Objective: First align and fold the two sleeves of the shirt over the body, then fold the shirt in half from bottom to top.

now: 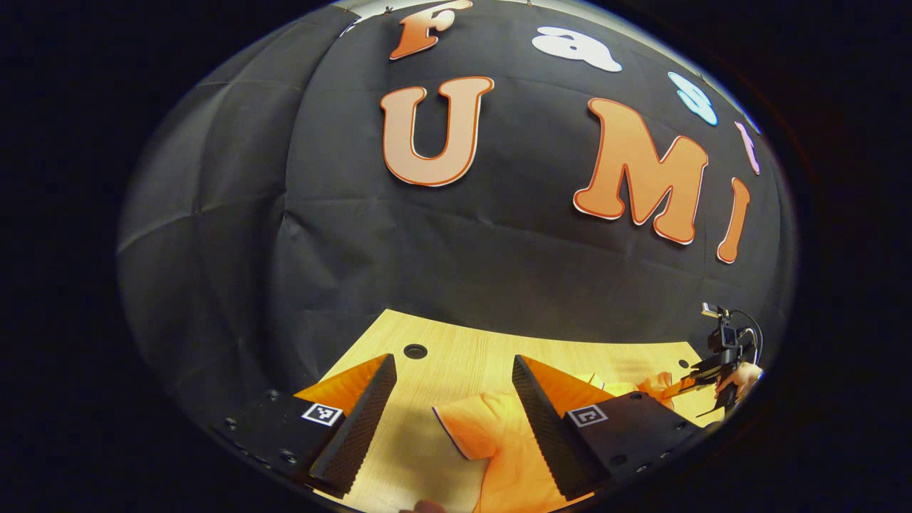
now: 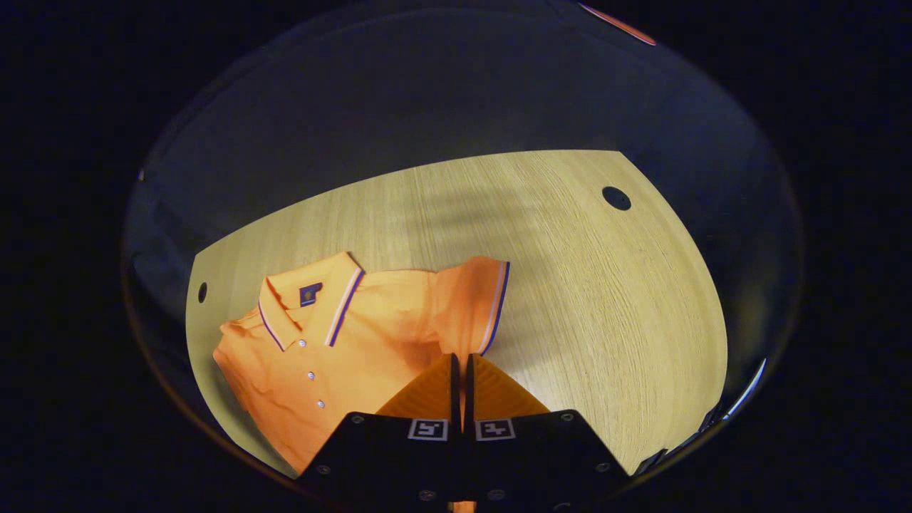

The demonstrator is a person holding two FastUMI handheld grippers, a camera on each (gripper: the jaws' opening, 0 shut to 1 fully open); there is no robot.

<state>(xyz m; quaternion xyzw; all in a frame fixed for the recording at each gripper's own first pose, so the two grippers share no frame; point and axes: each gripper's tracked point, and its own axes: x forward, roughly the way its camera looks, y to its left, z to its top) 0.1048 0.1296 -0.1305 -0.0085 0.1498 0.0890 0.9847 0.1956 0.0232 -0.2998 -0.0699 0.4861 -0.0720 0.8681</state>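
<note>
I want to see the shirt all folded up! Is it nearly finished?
Not yet. In the right gripper view, the right gripper is closed on the shirt's sleeve, pulling it toward the body; that is the step in hand. The left gripper hangs open above the other sleeve. That sleeve and the bottom-to-top fold remain.
</note>
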